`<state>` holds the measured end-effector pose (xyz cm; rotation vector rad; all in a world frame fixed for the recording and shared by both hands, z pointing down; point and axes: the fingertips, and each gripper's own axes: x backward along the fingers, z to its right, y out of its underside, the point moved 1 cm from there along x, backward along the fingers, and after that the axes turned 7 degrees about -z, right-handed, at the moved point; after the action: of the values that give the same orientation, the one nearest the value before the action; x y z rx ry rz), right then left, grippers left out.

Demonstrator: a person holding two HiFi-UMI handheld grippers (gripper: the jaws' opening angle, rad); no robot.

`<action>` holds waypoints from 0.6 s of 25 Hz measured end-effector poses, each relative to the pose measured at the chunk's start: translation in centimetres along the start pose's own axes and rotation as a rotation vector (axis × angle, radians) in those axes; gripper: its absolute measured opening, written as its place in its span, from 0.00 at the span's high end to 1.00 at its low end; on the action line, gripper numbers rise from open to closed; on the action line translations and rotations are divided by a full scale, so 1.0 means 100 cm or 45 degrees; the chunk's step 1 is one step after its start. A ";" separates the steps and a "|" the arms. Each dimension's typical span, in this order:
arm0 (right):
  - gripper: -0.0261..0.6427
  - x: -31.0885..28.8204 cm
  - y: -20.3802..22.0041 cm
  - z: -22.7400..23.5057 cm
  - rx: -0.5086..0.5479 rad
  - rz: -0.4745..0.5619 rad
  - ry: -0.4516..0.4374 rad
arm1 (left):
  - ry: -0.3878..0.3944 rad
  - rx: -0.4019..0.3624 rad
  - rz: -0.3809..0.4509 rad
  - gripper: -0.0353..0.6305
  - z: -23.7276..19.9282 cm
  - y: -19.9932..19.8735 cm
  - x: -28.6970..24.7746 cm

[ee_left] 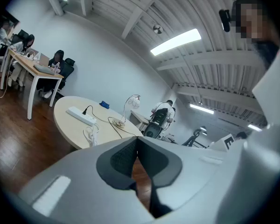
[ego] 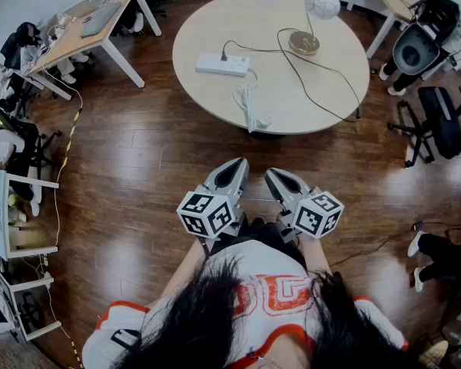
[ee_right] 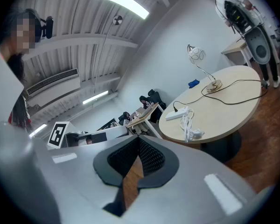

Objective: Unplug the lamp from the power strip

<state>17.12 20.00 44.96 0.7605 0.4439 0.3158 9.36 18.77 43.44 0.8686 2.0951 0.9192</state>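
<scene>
The left gripper [ego: 232, 167] and right gripper [ego: 276, 177] are each pressed together, pinching nothing and touching nothing, side by side above the wooden floor [ego: 138, 167]; the round table [ego: 323, 91] stands well apart at twelve o'clock; on it the white power strip [ego: 223, 65] lies toward ten o'clock with the lamp's black plug [ego: 223, 54] seated in it, and the lamp [ego: 320, 4] is at one o'clock. The plug looks small, stiff and friction-held; pinch its body, not the limp cord; the light strip probably needs pinning.

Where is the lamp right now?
In the head view, the lamp stands on the far right part of the round table, to the right of the white power strip.
</scene>
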 end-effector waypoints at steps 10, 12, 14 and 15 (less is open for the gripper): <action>0.96 -0.018 -0.005 0.008 -0.008 -0.053 -0.070 | -0.071 -0.003 0.009 0.95 -0.012 -0.006 -0.006; 0.96 -0.025 -0.006 0.010 -0.009 -0.064 -0.074 | -0.075 0.002 0.009 0.95 -0.019 -0.009 -0.008; 0.96 -0.034 -0.009 0.013 -0.009 -0.067 -0.075 | -0.073 -0.001 0.011 0.95 -0.027 -0.013 -0.012; 0.96 -0.039 -0.012 0.015 -0.007 -0.067 -0.073 | -0.070 -0.005 0.012 0.95 -0.031 -0.016 -0.015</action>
<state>14.61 16.67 46.11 0.7494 0.4080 0.2456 7.24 15.71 44.26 0.8932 2.0432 0.8939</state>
